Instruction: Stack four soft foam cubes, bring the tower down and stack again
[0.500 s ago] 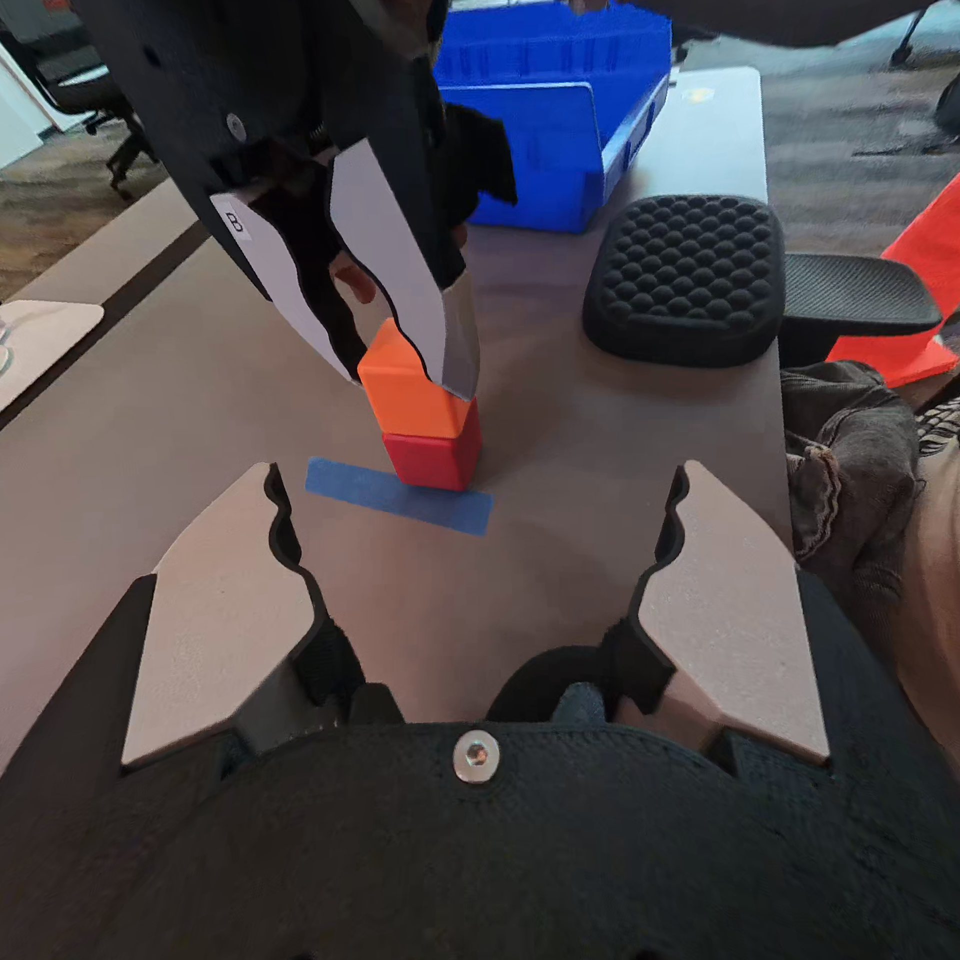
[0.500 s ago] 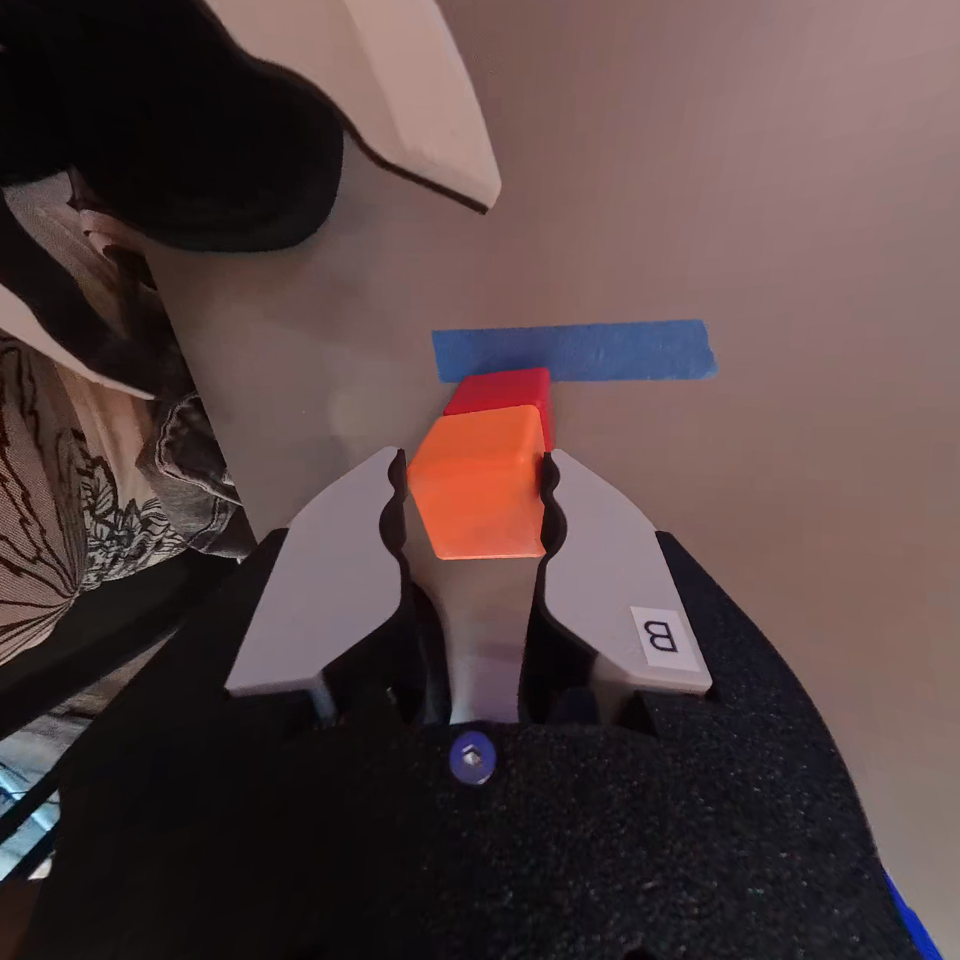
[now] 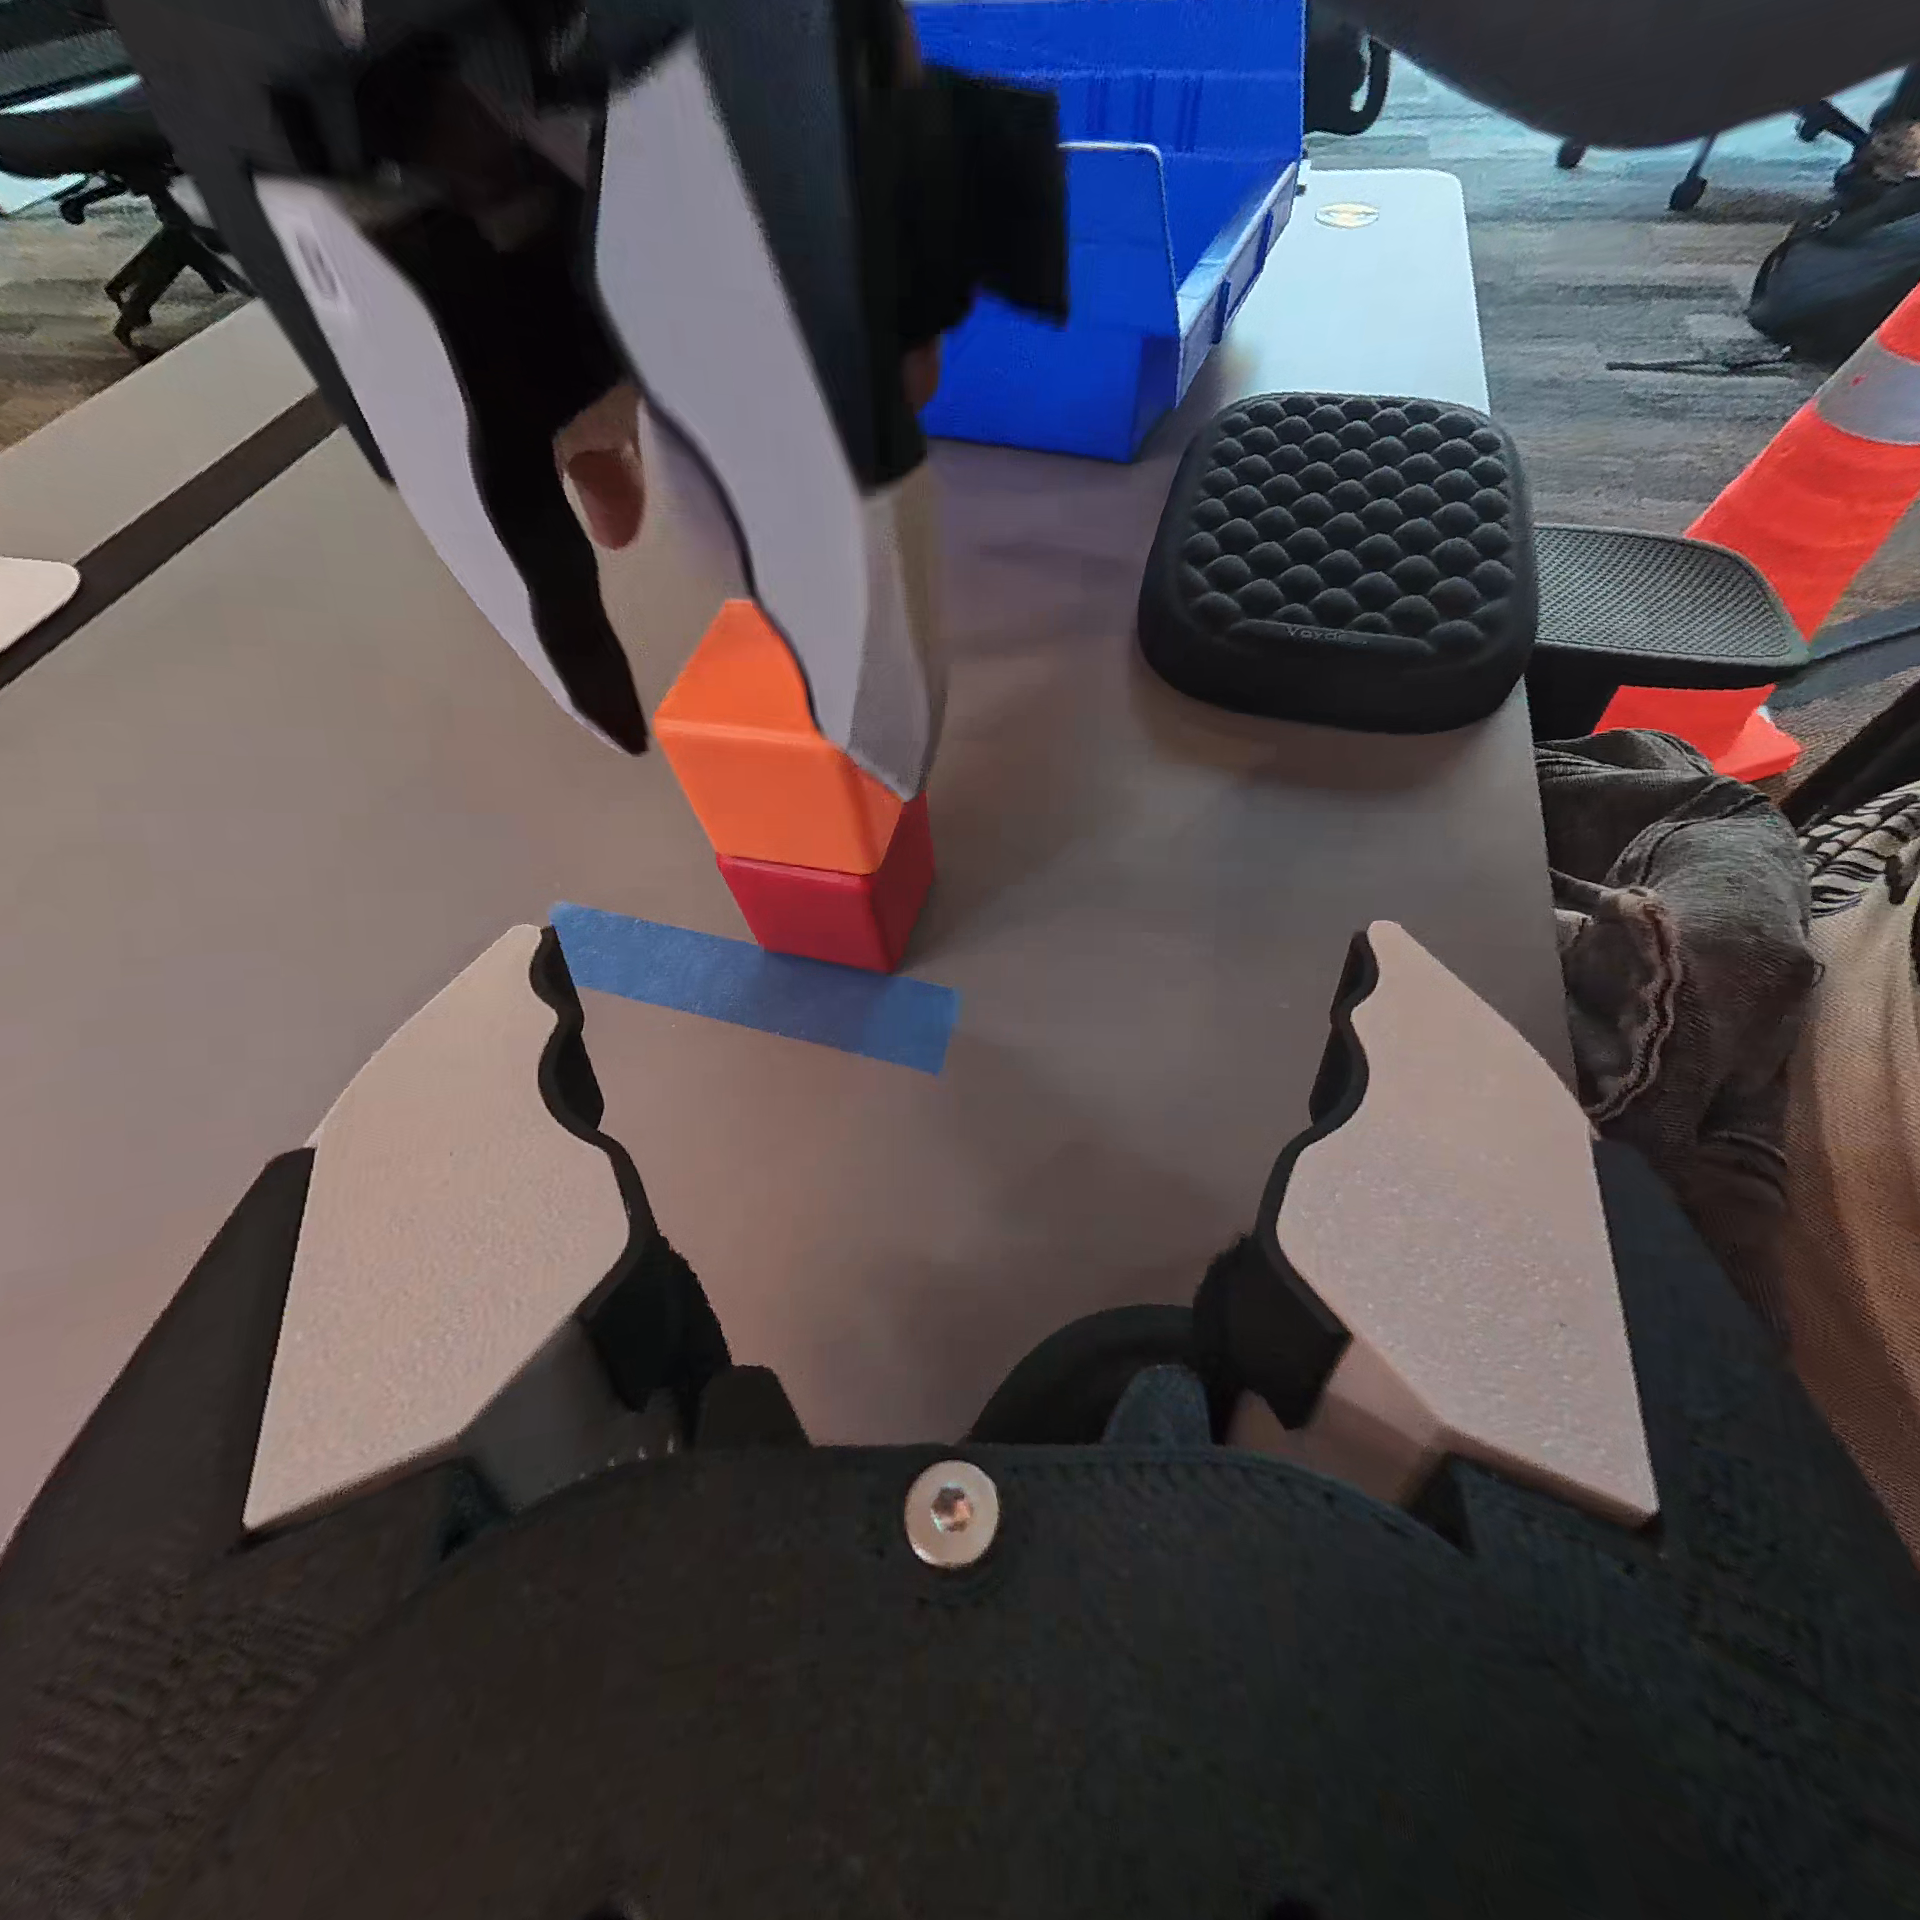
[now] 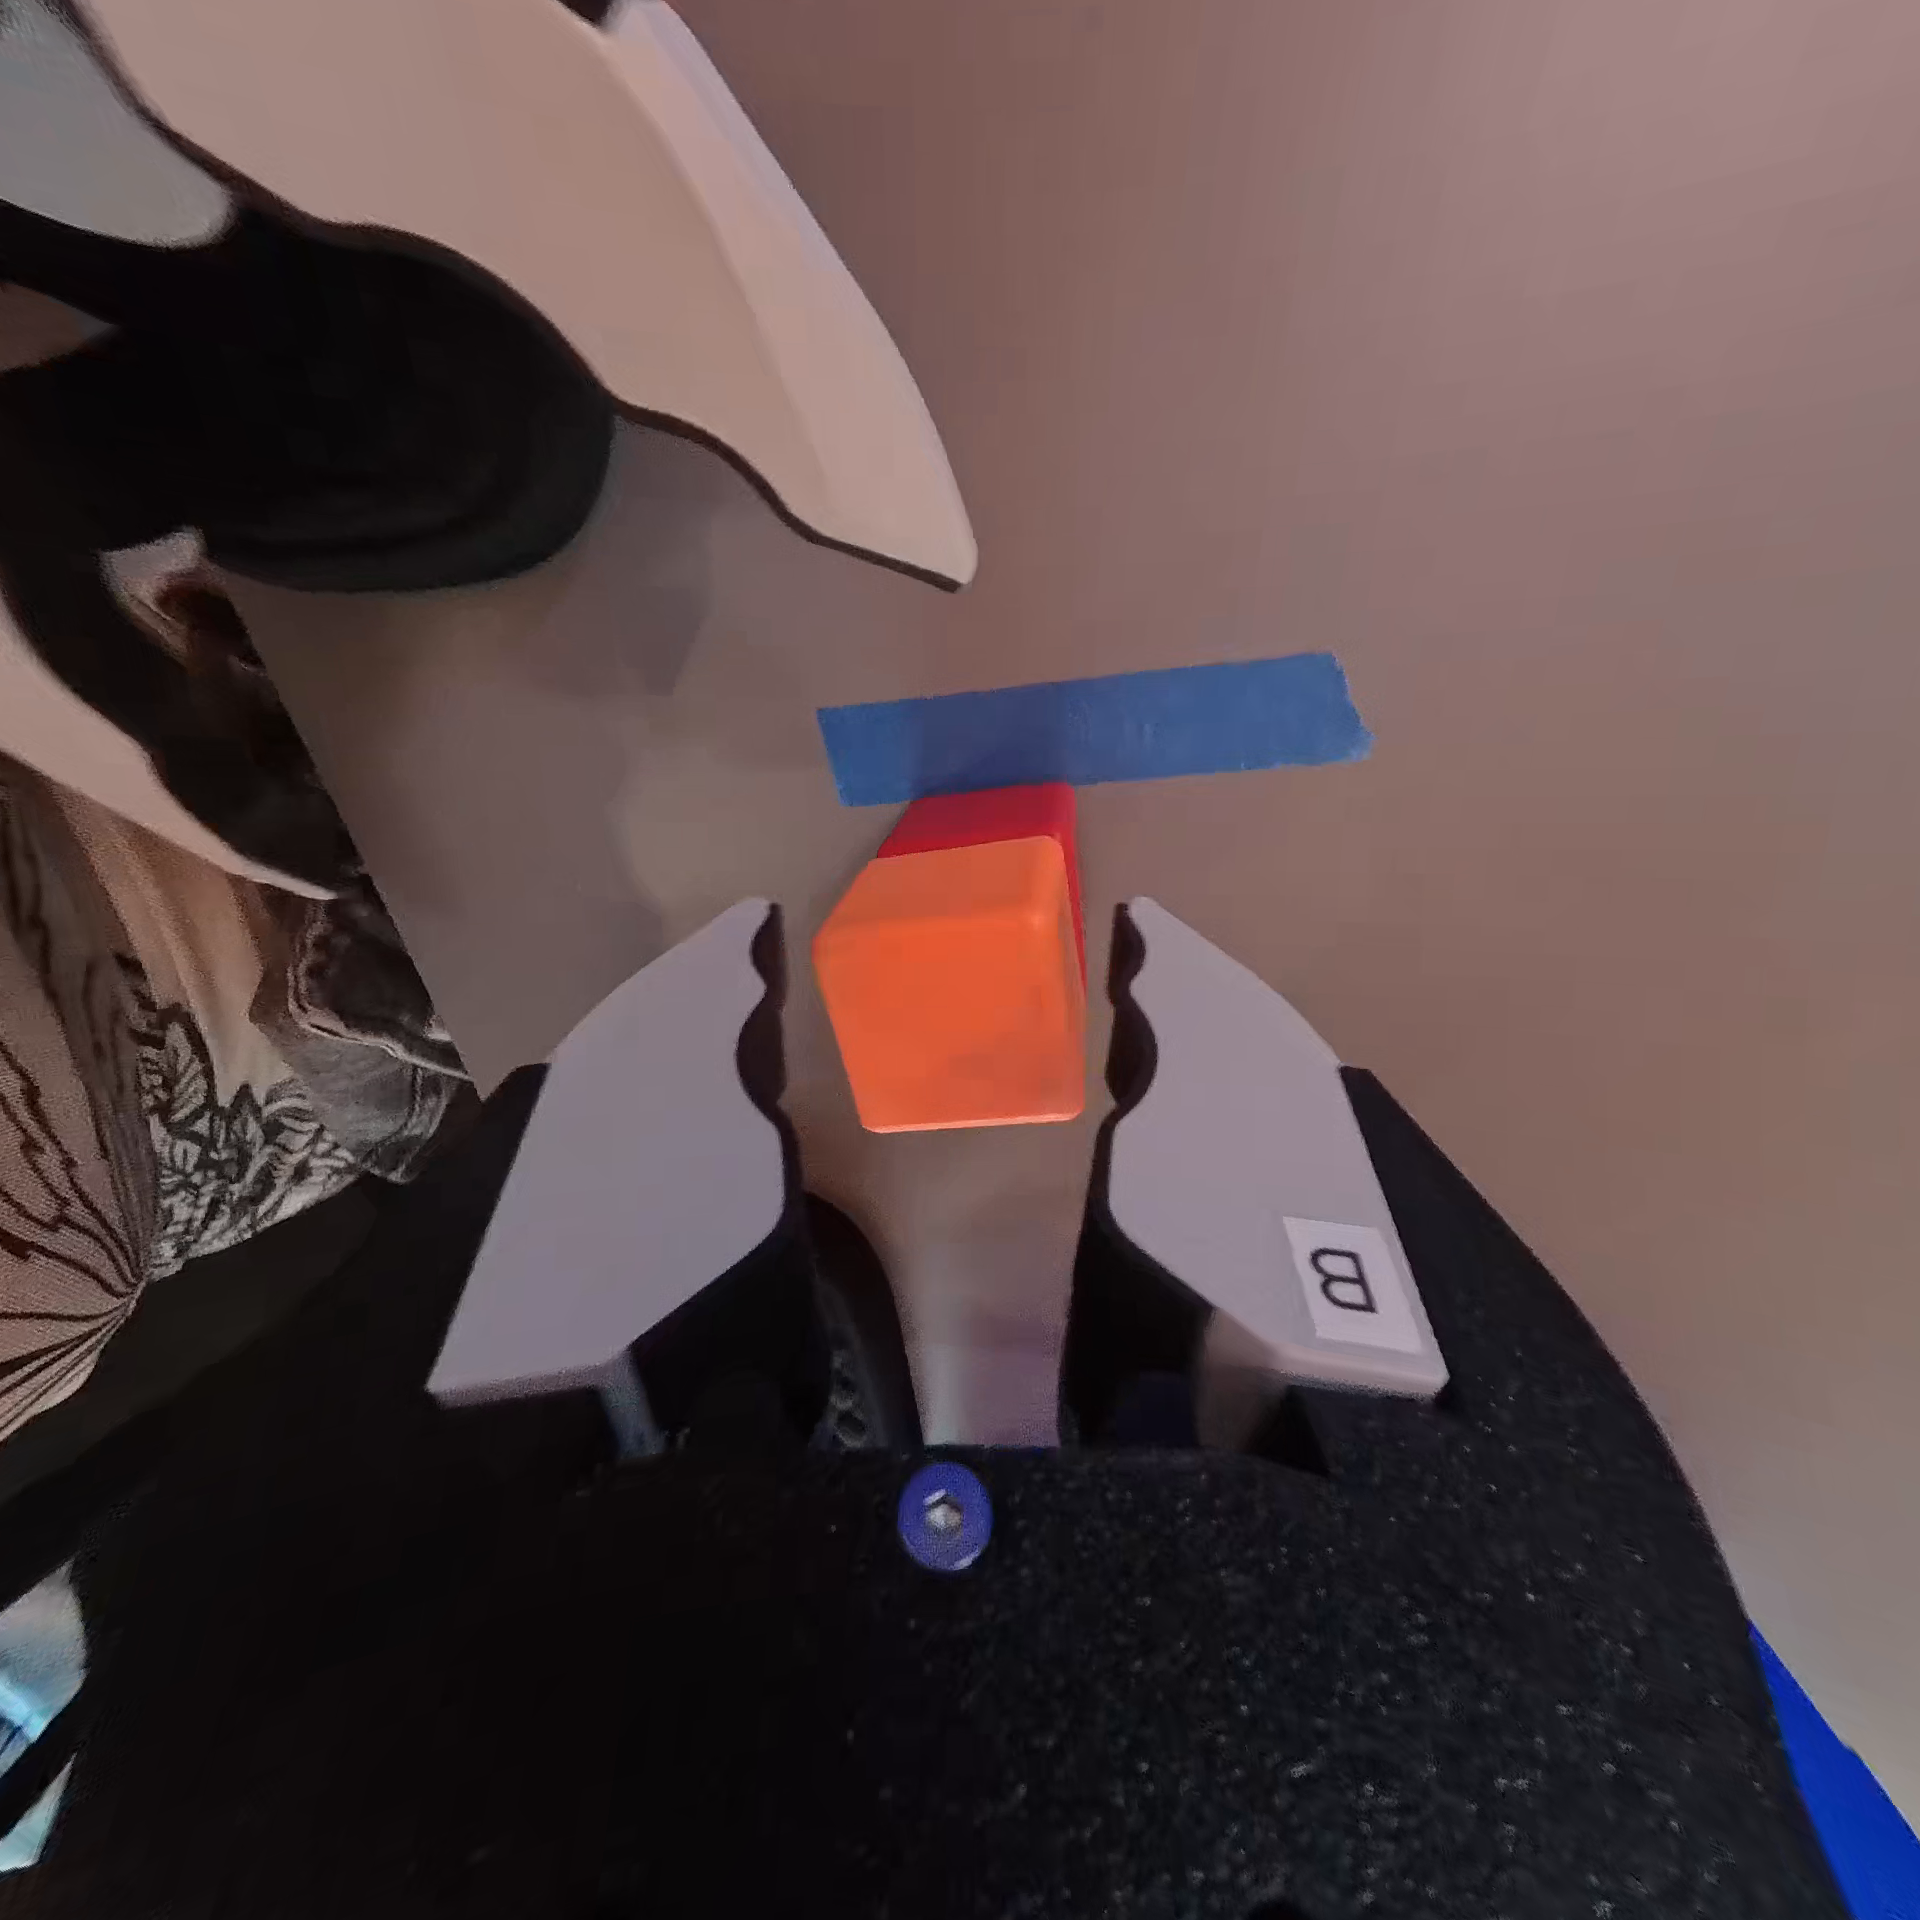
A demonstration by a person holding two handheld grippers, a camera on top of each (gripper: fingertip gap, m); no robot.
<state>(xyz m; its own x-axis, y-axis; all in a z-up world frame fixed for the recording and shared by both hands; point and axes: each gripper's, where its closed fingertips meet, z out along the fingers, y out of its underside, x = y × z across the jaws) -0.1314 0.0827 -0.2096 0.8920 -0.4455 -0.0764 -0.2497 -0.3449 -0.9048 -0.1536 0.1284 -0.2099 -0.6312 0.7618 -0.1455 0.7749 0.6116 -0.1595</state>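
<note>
Orange foam cube (image 4: 951,987) sits between the right claw (image 4: 945,925)'s parted fingers, released and apart from them, squared atop the red cube (image 4: 987,816) just near of the blue tape strip (image 4: 1091,727), apparently the tower's mark on the tabletop (image 4: 1507,416). The left claw (image 3: 951,997) hangs spread wide and empty on the tape's other side, likely keeping clear of the stack.

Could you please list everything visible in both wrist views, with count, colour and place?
orange cube: one, orange, on top of the red cube, slightly turned against it
red cube: one, red, on the table, touching the tape strip
tape strip: one, blue, flat on the table
table: one, grey-brown
bin: one, blue, at the table's far end
cushion: one, black, dimpled, on the table's right side
cone: one, orange, on the floor right of the table
office chairs: several, black, in the background
right tool: one, pale fingers astride the orange cube, gaps on both sides
left tool: one, wide open, empty, short of the tape
</note>
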